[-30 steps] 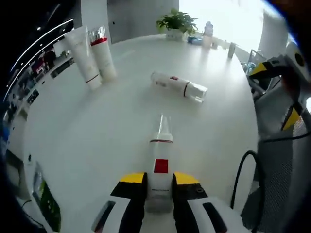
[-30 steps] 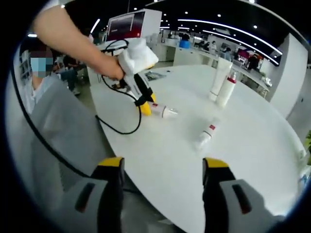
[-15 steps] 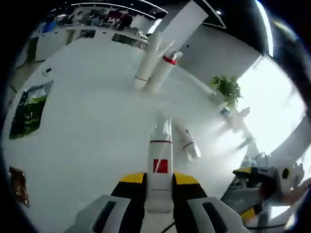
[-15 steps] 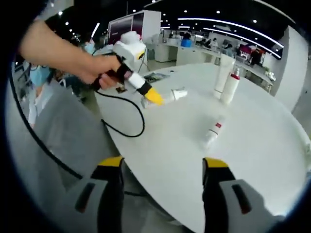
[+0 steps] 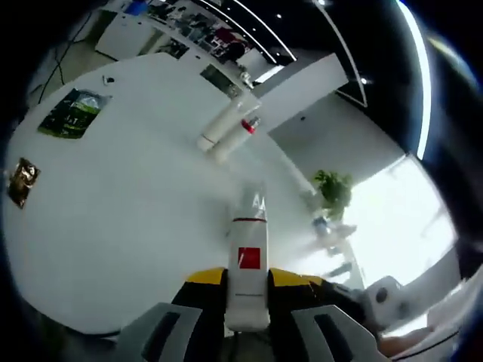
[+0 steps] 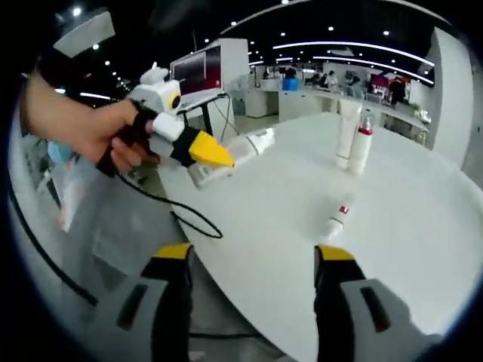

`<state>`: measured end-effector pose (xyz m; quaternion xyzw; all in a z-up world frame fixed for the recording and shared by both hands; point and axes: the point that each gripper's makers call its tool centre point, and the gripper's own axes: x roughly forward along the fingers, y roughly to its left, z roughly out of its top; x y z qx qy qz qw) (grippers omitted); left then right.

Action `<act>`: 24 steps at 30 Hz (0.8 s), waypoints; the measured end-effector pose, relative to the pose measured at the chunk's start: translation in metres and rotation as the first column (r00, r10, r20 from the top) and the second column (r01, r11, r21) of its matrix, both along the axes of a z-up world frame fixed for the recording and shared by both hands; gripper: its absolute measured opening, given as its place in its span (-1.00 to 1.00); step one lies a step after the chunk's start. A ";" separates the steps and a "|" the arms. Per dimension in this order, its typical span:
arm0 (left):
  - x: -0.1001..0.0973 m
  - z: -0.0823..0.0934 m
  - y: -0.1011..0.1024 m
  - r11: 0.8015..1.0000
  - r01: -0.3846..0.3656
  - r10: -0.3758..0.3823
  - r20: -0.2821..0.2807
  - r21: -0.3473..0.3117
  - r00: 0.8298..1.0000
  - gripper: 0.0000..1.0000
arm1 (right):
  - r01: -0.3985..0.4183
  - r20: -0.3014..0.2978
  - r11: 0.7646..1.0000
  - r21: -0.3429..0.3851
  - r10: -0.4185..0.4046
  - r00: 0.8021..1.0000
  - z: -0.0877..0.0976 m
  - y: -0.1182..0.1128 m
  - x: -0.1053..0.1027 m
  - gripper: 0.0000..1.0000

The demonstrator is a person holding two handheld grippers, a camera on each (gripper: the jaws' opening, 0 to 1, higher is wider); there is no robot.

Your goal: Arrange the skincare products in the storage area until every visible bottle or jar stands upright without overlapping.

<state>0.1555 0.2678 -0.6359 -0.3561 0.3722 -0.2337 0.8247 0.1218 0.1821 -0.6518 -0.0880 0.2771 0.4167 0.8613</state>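
Observation:
My left gripper (image 5: 247, 277) is shut on a white bottle (image 5: 247, 260) with a red square label and a clear cap, held in the air above the white table (image 5: 113, 204). From the right gripper view, a hand holds that left gripper (image 6: 217, 158) over the table's near edge, the bottle (image 6: 253, 141) pointing right. A white tube (image 6: 346, 128) and a red-collared bottle (image 6: 364, 143) stand upright together at the far side (image 5: 226, 130). Another white bottle (image 6: 337, 219) lies flat on the table. My right gripper (image 6: 255, 260) is open and holds nothing.
A green packet (image 5: 74, 113) and a small brown packet (image 5: 20, 174) lie on the table's far left. A potted plant (image 5: 332, 188) stands at the far edge. A black cable (image 6: 185, 215) hangs off the near rim. Display counters fill the background.
My left gripper has lifted its bottle off the table and swung it upward, tilting the view. The right gripper stays open, and its view has shifted slightly.

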 end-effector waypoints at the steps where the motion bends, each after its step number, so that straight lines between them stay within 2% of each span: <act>1: -0.001 0.001 0.001 1.000 -0.011 0.011 -0.003 -0.011 1.000 -0.59 | 0.007 0.003 1.000 0.022 -0.007 1.000 0.003 0.001 0.001 0.31; 3: -0.001 0.005 0.005 0.997 -0.056 0.055 -0.022 -0.044 0.998 -0.59 | 0.012 0.006 0.999 0.052 -0.013 1.000 0.007 0.001 0.003 0.31; 4: -0.003 0.007 0.005 0.998 -0.054 0.053 -0.016 -0.045 0.998 -0.59 | 0.013 0.008 0.999 0.048 -0.013 1.000 0.006 0.001 0.003 0.30; 6: -0.006 0.015 0.005 0.996 -0.049 0.048 -0.004 -0.069 0.999 -0.59 | 0.002 0.020 1.000 0.016 -0.002 1.000 0.003 0.001 0.002 0.29; 9: -0.009 0.015 0.003 0.998 -0.016 0.017 0.013 -0.067 1.000 -0.59 | -0.029 0.071 0.997 -0.069 0.034 0.997 -0.001 0.001 0.000 0.26; 11: -0.016 0.012 0.001 0.997 0.036 -0.035 0.010 -0.063 0.999 -0.59 | -0.045 0.072 0.996 -0.073 0.050 0.996 -0.003 0.008 -0.004 0.26; 14: -0.020 0.010 0.003 0.994 0.035 -0.034 0.016 -0.101 0.999 -0.59 | -0.065 0.085 0.991 -0.115 0.075 0.994 -0.006 0.009 -0.006 0.26; 16: -0.021 0.011 0.001 0.988 0.034 -0.032 0.012 -0.150 0.999 -0.59 | -0.056 0.077 0.988 -0.141 0.067 0.995 -0.011 0.006 -0.005 0.29; 18: -0.022 0.013 -0.003 0.988 0.057 -0.055 0.016 -0.146 0.998 -0.58 | -0.032 0.094 0.987 -0.159 0.047 0.994 -0.011 0.000 0.000 0.31; 20: -0.019 0.015 -0.002 0.988 0.049 -0.044 0.036 -0.146 0.998 -0.58 | -0.012 0.093 0.989 -0.147 0.026 0.995 -0.010 -0.001 0.003 0.32; 22: -0.021 0.014 -0.003 0.985 0.060 -0.056 0.029 -0.161 0.998 -0.58 | 0.015 0.083 0.988 -0.155 -0.002 0.997 -0.013 -0.004 0.007 0.32; 24: -0.026 0.015 -0.003 0.983 0.079 -0.074 0.034 -0.164 0.997 -0.58 | 0.032 0.075 0.982 -0.185 -0.018 0.997 -0.019 -0.008 0.010 0.32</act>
